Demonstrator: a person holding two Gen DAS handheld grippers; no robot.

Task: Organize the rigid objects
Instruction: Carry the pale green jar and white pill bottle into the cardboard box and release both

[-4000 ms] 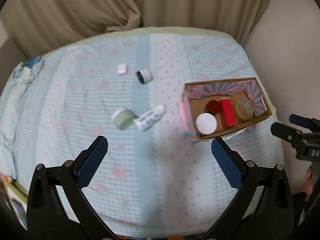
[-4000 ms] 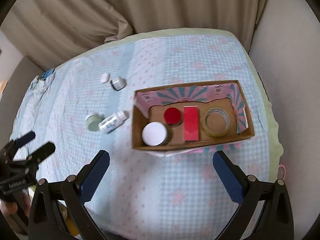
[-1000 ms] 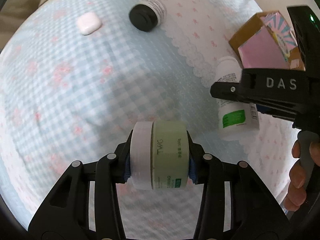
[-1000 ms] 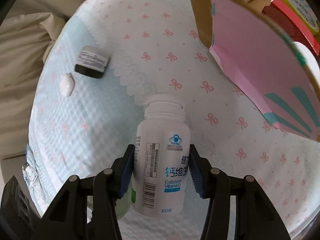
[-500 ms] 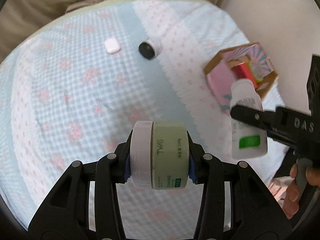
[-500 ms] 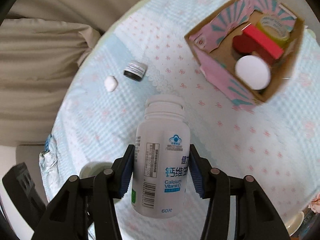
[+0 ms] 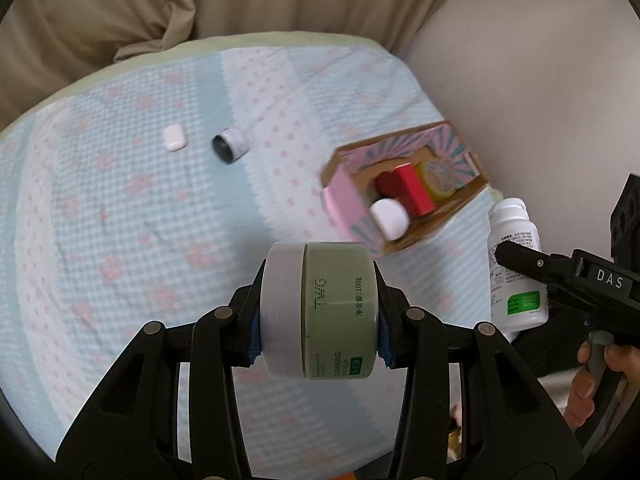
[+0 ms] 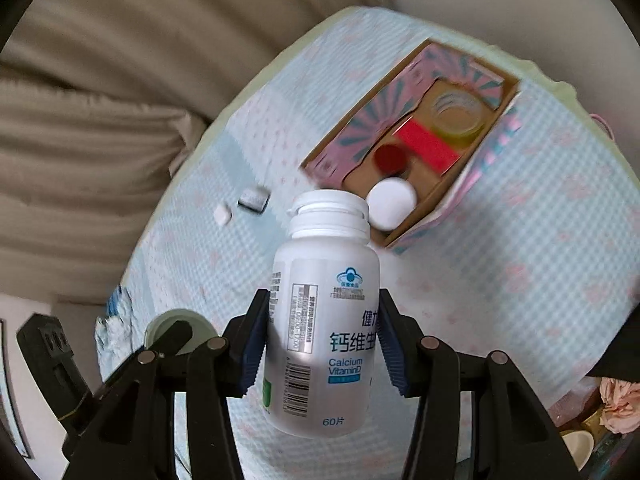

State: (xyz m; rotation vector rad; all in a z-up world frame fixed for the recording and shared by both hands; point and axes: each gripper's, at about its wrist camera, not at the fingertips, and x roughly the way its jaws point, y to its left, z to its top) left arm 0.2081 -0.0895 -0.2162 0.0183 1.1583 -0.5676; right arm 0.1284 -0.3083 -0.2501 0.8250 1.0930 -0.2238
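A green jar is clamped in the left gripper and a white bottle in the right gripper — both now lifted off the bedspread, above the cardboard box, so boxing them appears next.

Home, likely a bedroom or living room: soft surface under a blue gingham cover with pink bows, beige curtain behind, plain wall. Household stuff around: cardboard box, small white case.
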